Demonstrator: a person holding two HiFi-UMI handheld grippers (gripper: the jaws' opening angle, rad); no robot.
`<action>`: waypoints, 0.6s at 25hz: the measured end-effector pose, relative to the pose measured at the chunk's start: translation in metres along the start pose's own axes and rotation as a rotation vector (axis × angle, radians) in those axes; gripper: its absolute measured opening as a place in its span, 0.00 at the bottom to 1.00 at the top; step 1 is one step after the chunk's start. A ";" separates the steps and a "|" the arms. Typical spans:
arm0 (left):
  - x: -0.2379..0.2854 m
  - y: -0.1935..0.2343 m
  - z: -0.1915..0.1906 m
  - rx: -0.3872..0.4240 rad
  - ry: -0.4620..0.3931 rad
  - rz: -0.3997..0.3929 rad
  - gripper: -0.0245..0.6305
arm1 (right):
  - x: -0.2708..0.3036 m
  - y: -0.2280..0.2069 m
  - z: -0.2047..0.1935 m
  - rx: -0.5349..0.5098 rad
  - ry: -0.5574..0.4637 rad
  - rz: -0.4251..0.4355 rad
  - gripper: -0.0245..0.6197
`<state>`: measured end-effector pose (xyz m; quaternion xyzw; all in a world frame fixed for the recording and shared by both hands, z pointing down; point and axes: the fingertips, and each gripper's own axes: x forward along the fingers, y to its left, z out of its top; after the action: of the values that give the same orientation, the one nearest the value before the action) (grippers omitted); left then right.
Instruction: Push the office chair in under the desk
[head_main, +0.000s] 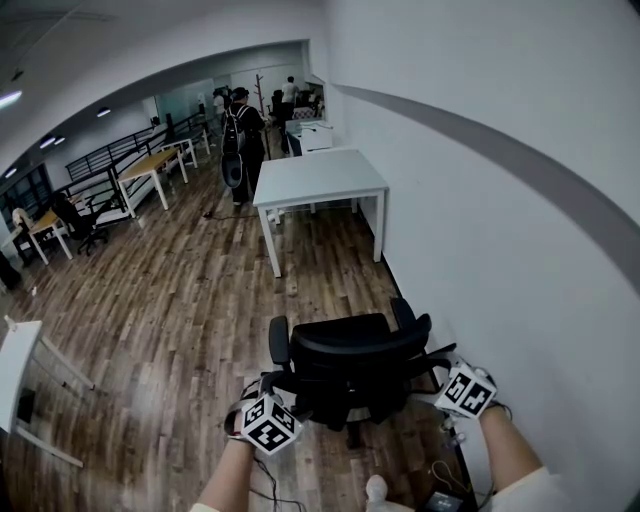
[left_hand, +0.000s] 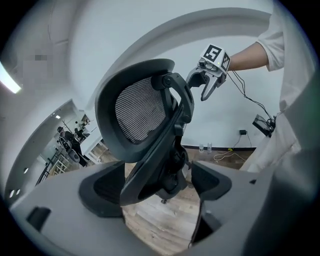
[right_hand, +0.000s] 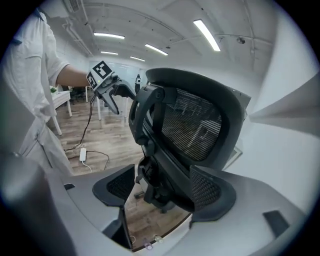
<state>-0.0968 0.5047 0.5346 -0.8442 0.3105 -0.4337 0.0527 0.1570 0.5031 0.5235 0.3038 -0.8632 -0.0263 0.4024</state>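
Note:
The black mesh-backed office chair stands on the wood floor close in front of me, beside the wall. It faces the white desk, which is further ahead with bare floor between them. My left gripper is at the left edge of the chair's back and my right gripper at the right edge. In the left gripper view the jaws of the left gripper stand wide, with the chair's back frame between them and gaps on both sides. The right gripper is likewise open around the backrest.
A white wall runs close along the right. Cables and a power strip lie on the floor behind the chair. Another white table juts in at the left. A person with a backpack stands far off among more desks.

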 end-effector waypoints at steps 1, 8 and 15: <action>0.002 0.001 0.000 -0.003 0.011 -0.007 0.65 | 0.001 -0.003 -0.002 -0.006 0.009 0.006 0.57; 0.017 0.008 -0.021 0.012 0.120 -0.034 0.67 | 0.012 -0.020 -0.019 -0.057 0.092 0.004 0.57; 0.038 0.017 -0.040 0.058 0.262 -0.102 0.67 | 0.028 -0.042 -0.043 -0.181 0.265 0.030 0.57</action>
<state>-0.1193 0.4769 0.5796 -0.7931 0.2586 -0.5512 0.0137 0.1950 0.4617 0.5595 0.2542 -0.8012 -0.0576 0.5387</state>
